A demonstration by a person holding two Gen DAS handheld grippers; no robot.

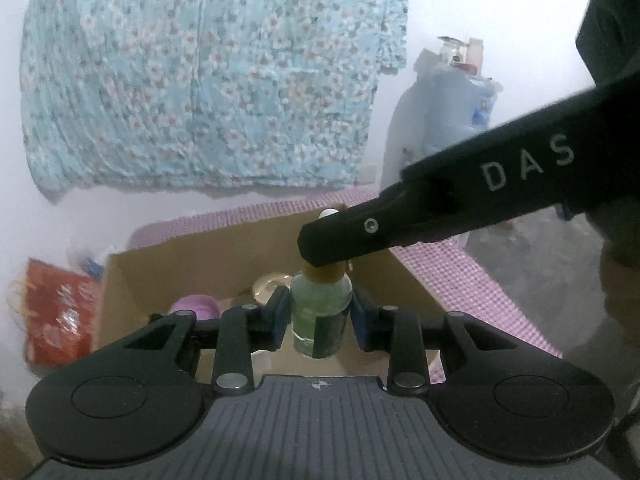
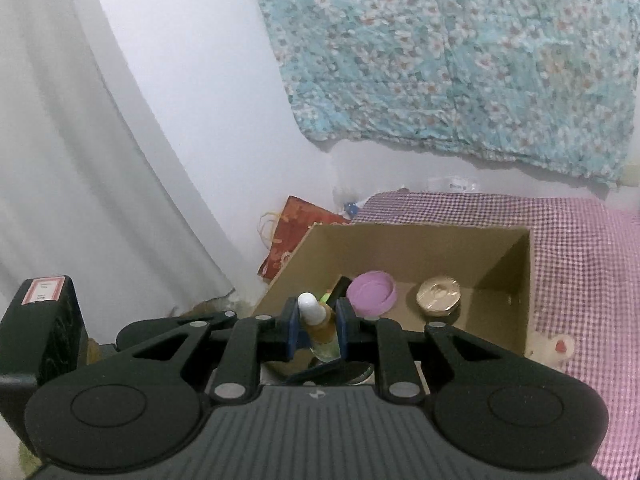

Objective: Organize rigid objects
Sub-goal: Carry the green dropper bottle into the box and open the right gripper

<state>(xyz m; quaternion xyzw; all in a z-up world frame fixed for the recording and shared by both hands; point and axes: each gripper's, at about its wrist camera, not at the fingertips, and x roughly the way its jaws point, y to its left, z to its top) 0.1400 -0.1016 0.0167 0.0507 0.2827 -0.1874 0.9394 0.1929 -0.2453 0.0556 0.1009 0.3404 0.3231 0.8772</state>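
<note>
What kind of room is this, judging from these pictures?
Probably a bedroom at home. A pink checked sheet covers what looks like a bed, a floral blanket hangs on the white wall, and a cardboard box of small household things sits on the sheet.

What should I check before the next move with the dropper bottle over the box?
1. Left tool shut on dropper bottle body: ok.
2. Right tool shut on its amber neck: ok.
3. Bottle upright: ok.
4. Bottle above cardboard box: ok.
5. Free floor between purple lid and gold lid: ok.
6. Floor directly under bottle: cannot tell, hidden.
</note>
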